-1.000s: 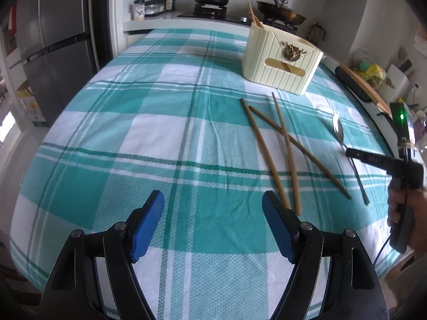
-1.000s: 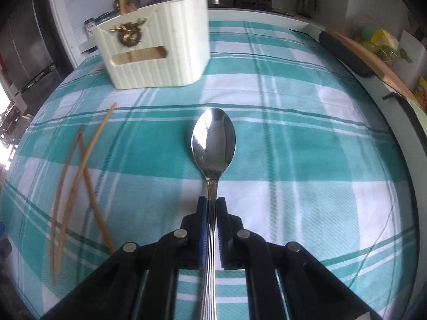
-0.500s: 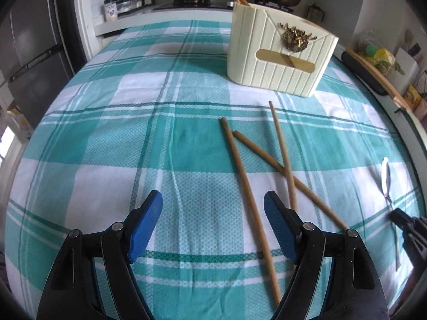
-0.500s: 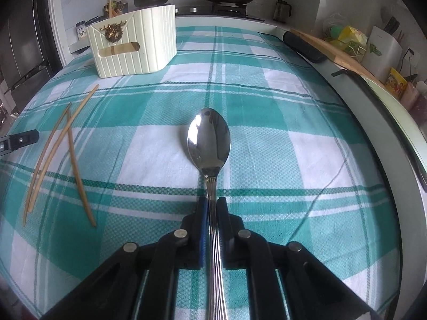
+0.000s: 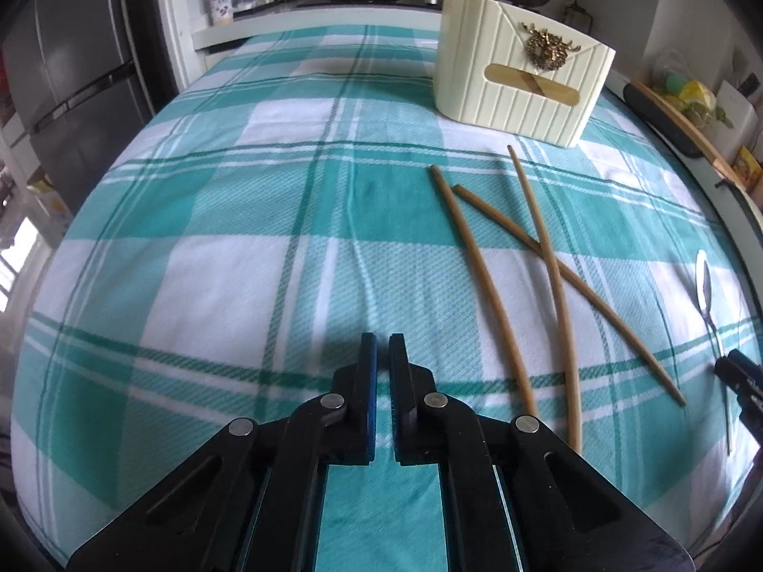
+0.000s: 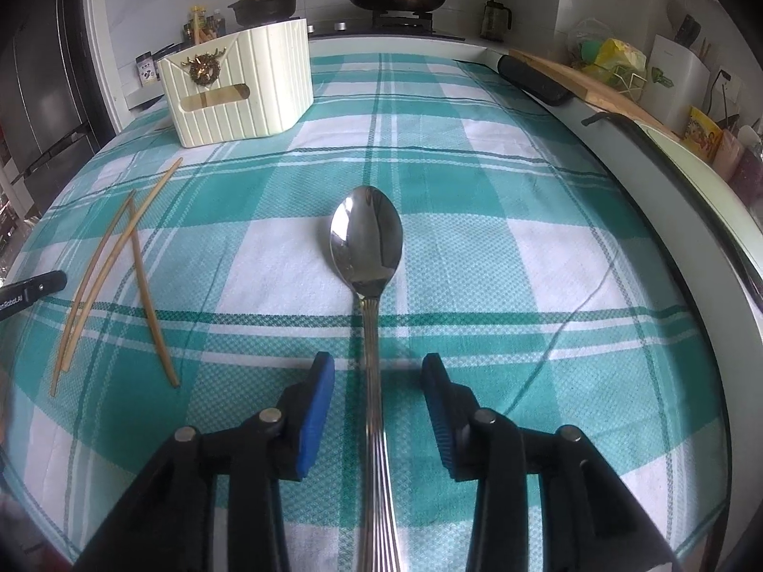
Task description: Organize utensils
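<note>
Right tongs (image 6: 376, 372) opening around spoon (image 6: 367, 248); left tongs (image 5: 381, 348) closed, empty.

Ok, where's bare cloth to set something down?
Free: the wide cloth left of the chopsticks, and the stretch right of the spoon toward the table edge. Crowded: between the holder, chopsticks and spoon.

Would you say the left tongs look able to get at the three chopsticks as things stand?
Probably yes: the chopsticks lie uncovered on the cloth just right of the left tongs, nothing between, though these are shut and must open first.
</note>
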Demonstrator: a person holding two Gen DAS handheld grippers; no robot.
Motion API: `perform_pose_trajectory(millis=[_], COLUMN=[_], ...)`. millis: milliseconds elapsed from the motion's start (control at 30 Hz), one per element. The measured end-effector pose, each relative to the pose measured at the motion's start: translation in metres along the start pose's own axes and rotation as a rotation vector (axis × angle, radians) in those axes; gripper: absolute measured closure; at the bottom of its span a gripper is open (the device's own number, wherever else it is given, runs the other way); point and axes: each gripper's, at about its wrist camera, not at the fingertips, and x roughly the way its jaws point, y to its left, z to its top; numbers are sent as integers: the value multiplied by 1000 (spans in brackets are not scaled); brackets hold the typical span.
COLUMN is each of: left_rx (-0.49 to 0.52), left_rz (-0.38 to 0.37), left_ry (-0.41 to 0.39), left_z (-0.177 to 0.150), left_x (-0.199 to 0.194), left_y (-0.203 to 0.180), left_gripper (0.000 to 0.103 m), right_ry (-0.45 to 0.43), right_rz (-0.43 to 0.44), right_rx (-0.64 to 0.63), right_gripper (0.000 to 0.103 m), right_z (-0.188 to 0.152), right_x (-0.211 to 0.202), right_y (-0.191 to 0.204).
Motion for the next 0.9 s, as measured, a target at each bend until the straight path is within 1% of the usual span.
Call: perform_pose_trajectory(millis=[100,133,167,200,233,267,300,333,433,500,633,767,900], left_rx=[-6,-4,-2,2,4,0,-8,-18,-30,-24,-27,-69,-105], left_rz=[-1,0,-2,-9,-23,-38,-52,-63,-87,-106,-121,-135,-151], left_ry=[14,15,14,15,21,25,24,18,27,38,27,3,-14], left_z=[-15,-18,-21,-22,-23,-23,-23,-23,-19,-16,-15,-17,-18], left_x=[-12,-16,-19,-21,-23,-24,-26,-27,-27,-27,-37,-50,-52], left_y=[17,21,25,27,31,34,38,42,52,57,74,96,114], left_gripper=[99,98,98,92,86,68,53,49,48,48,42,42,41], right_ry=[8,12,14,12,9,7,7,7,5,3,-1,-10,-11], right_rz=[1,7,15,23,33,40,46,53,69,76,77,80,94], right_rx=[11,15,20,28,36,42,48,55,72,77,73,66,64], right_gripper=[64,63,59,56,56,56,55,55,53,49,48,48,48], right_z=[-6,-7,-8,-9,-8,-8,-6,-5,-1,1,3,5,8], right_x=[-4,-5,-6,-7,-9,-10,-12,-13,-16,-18,-23,-25,-22], right_y=[-9,-12,-14,-15,-17,-18,-19,-19,-21,-22,-21,-19,-15])
